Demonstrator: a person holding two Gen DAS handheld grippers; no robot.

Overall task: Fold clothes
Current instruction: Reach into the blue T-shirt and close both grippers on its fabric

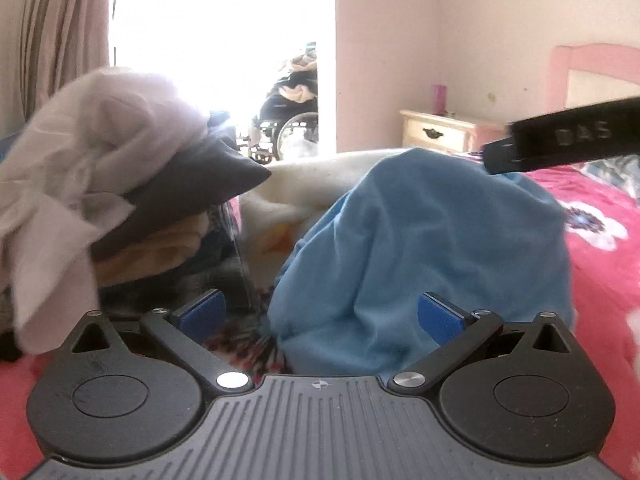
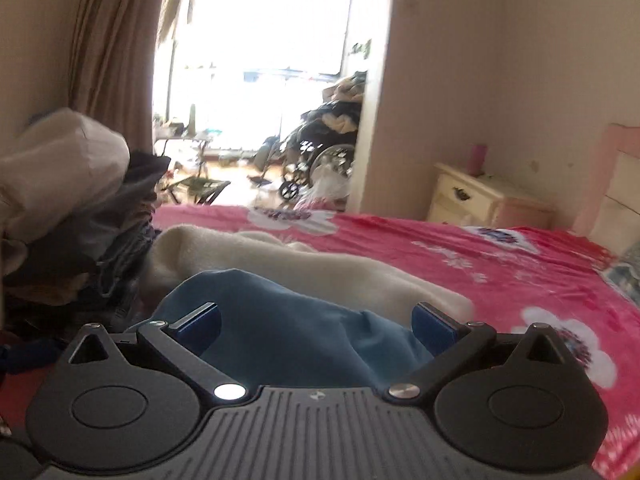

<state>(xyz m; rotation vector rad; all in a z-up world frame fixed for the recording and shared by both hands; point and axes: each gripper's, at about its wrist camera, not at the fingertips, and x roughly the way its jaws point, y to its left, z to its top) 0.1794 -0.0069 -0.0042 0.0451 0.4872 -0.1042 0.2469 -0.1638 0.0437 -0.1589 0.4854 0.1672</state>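
A light blue garment lies bunched on the pink flowered bedspread. My left gripper is open, its blue pads wide apart, with the garment's near edge between them. My right gripper is also open, and the same blue garment lies between its fingers. The right gripper's black body shows at the upper right of the left wrist view. A cream blanket lies behind the garment.
A heap of clothes in grey, white and tan is piled at the left. A cream nightstand with a pink cup stands by the pink headboard. A wheelchair stands in the bright doorway.
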